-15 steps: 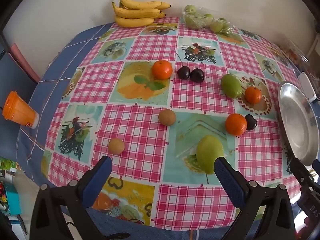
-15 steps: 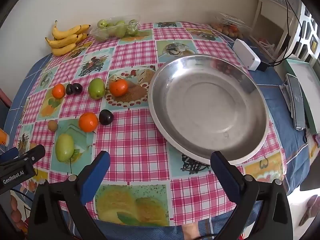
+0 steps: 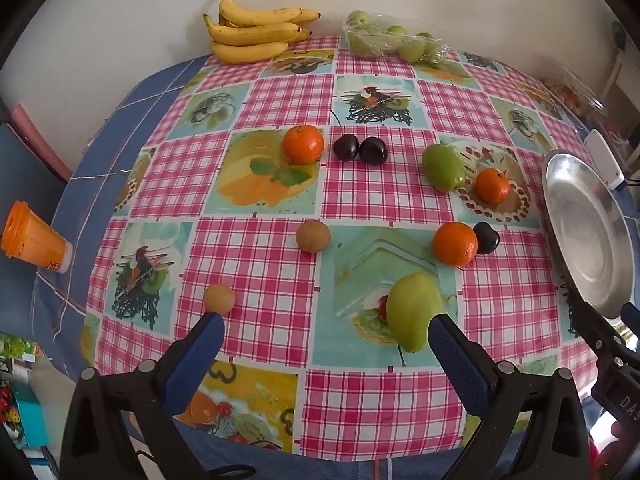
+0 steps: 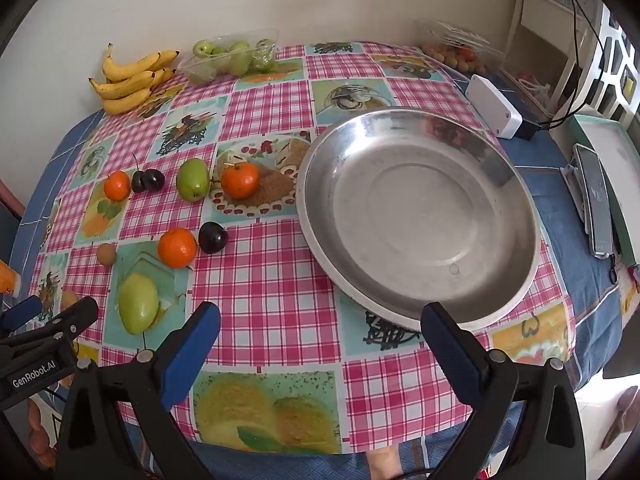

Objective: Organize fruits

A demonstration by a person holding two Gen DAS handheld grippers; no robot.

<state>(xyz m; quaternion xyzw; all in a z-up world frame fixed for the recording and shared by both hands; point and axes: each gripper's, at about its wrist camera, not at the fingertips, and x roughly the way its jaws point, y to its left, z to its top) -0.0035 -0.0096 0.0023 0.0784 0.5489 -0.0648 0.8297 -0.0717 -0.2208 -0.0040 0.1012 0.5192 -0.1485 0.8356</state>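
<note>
A: What is taking up the most room?

B: The checked tablecloth is covering the whole table, and the steel dish is sitting on its right half with nothing lying in it.

A: And the grippers?

B: The right gripper is hovering at the near edge with its jaws spread wide, holding nothing, its right fingertip just over the dish rim. The left gripper is likewise gaping and holding nothing, low over the near left part of the cloth.

A: Where is the fruit lying?

B: All on the cloth, left of the dish. The bananas are resting against the far wall beside a clear pack of green fruit. The pale green mango is lying nearest, just beside the left gripper's right fingertip. Farther back a greener mango is sitting beside an orange; another orange is touching a dark plum. A third orange is standing beside two dark plums. Two small brown fruits are lying apart, nearer.
</note>
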